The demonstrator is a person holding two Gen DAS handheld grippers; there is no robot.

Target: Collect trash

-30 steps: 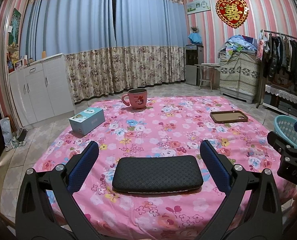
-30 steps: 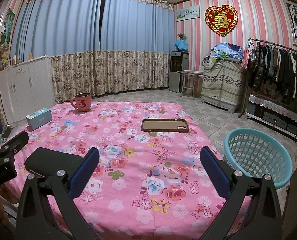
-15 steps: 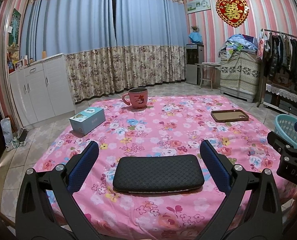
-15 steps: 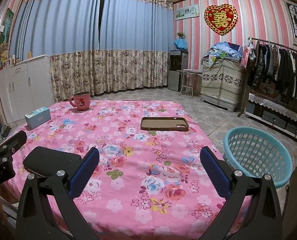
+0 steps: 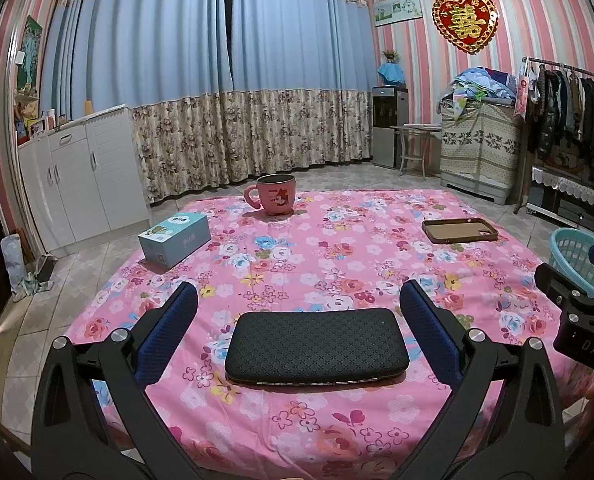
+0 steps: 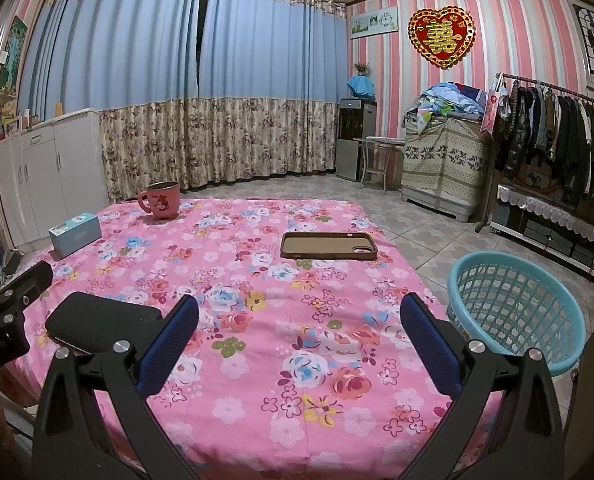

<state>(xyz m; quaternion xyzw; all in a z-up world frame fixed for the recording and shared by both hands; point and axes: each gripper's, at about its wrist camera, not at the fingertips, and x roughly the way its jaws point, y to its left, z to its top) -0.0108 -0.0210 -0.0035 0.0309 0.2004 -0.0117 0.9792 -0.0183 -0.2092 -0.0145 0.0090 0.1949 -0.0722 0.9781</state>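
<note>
On the pink floral tablecloth [image 5: 337, 248] lie a black textured case [image 5: 317, 346], a brown phone case [image 5: 460, 230], a light blue box [image 5: 175, 239] and a pink mug [image 5: 276, 194]. My left gripper [image 5: 297, 332] is open, its fingers either side of the black case, above the near edge. My right gripper [image 6: 297, 336] is open and empty over the cloth [image 6: 257, 280]; the black case [image 6: 97, 322] lies to its left, the phone case [image 6: 328, 246] beyond. A teal basket [image 6: 515, 308] stands on the floor at the right.
The basket's rim [image 5: 577, 256] shows past the table's right edge in the left wrist view. White cabinets [image 5: 77, 176] stand at the left, a clothes rack [image 6: 557, 140] and covered furniture [image 6: 445, 160] at the right. Tiled floor surrounds the table.
Both views have shifted very slightly. No object has moved and both grippers stay open.
</note>
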